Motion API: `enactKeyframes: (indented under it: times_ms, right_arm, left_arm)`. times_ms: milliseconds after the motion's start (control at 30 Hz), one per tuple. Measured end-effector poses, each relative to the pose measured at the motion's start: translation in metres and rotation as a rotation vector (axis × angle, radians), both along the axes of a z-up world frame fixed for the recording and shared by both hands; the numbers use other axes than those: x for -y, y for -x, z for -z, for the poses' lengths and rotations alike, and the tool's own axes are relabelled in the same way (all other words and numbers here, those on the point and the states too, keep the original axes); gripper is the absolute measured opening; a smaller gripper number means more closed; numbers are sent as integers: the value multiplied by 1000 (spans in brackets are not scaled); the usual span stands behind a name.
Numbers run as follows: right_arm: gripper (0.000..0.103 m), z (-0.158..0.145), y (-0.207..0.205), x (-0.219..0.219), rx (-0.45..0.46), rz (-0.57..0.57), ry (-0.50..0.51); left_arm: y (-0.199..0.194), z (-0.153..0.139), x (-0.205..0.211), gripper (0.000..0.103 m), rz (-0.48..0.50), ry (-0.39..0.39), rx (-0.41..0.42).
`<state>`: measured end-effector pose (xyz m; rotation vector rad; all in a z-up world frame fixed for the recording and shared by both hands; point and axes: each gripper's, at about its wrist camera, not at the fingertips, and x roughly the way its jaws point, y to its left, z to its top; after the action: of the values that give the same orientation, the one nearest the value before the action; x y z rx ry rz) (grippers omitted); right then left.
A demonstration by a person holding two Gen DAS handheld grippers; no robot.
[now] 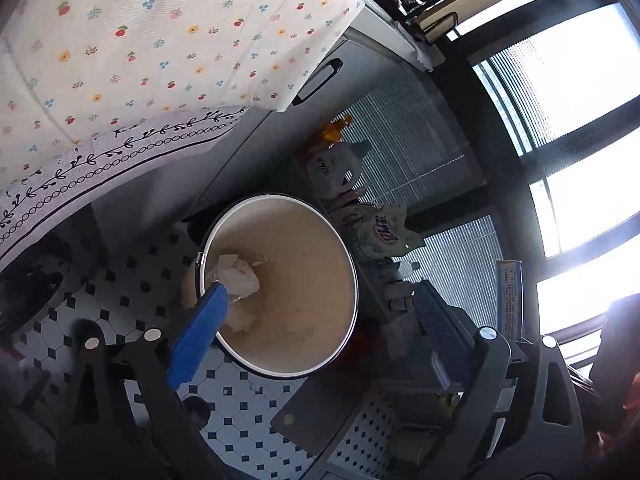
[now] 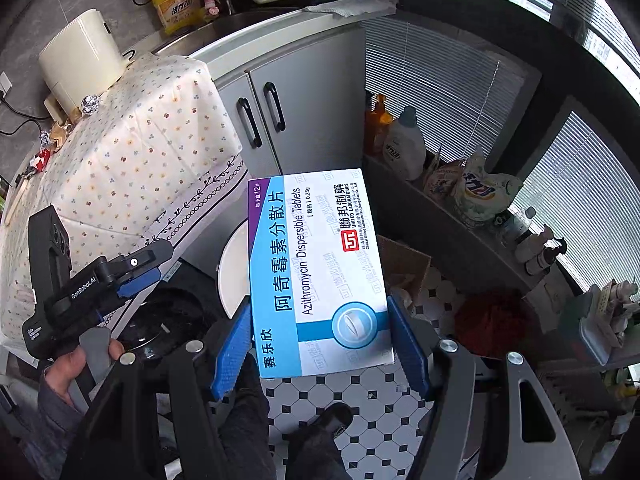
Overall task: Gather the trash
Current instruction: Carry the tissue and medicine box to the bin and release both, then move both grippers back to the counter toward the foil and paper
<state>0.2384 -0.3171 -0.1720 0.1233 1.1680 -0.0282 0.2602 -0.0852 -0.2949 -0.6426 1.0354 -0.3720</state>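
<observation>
Currently: my left claw (image 1: pixel 320 316) apart over bin (image 1: pixel 352 280), tissue (image 1: pixel 236 276) inside. Right claw (image 2: pixel 320 344) clamped on box (image 2: pixel 316 272) beside bin; risk: release off-centre, box hits rim, lands on floor.

The medicine box (image 2: pixel 320 276) hides most of the white bin (image 2: pixel 232 276) behind it.

One bin (image 1: pixel 280 284), one medicine box (image 2: pixel 320 272)

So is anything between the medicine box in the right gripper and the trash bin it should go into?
Nothing visible blocks it. The medicine box is clamped in the right gripper above the bin. The left gripper, jaws open, hovers over the bin's open mouth, so it may crowd the drop.
</observation>
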Motion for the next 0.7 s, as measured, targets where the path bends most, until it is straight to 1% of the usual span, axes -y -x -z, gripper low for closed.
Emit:
enactKeyframes:
  times_ms: [200,333,367,400,433,467,600,700]
  right_arm:
    - [65,4,-13,-19,-2,-11,-29]
    - [65,1,-23,-31,12,-17,-47]
    - [67,-1,-26,-33,18,-20,-45]
    - [70,-3,-30,-35,22,-15,-42]
    - [79,-5,-33,-35,31,-4,-39]
    - [82,-9,-35,-34,42,10,-41]
    - [84,-19,-43,-34,58,31,-72]
    - [86,-28,-45,-42,72,19,-98]
  left_arm:
    - [5,-19,-18,93,11,-77,12]
    - [7,-40,-36,94,-14,-112,36]
    - [8,-46,-42,94,-22,-122,44]
    - [10,-52,-47,95,-29,-131,52]
    - [11,-58,-53,95,-35,-138,62]
    - [12,-63,-59,96,-41,-146,70]
    - [17,-85,-78,96,-60,-189,104]
    - [20,-102,-90,96,-85,-216,126]
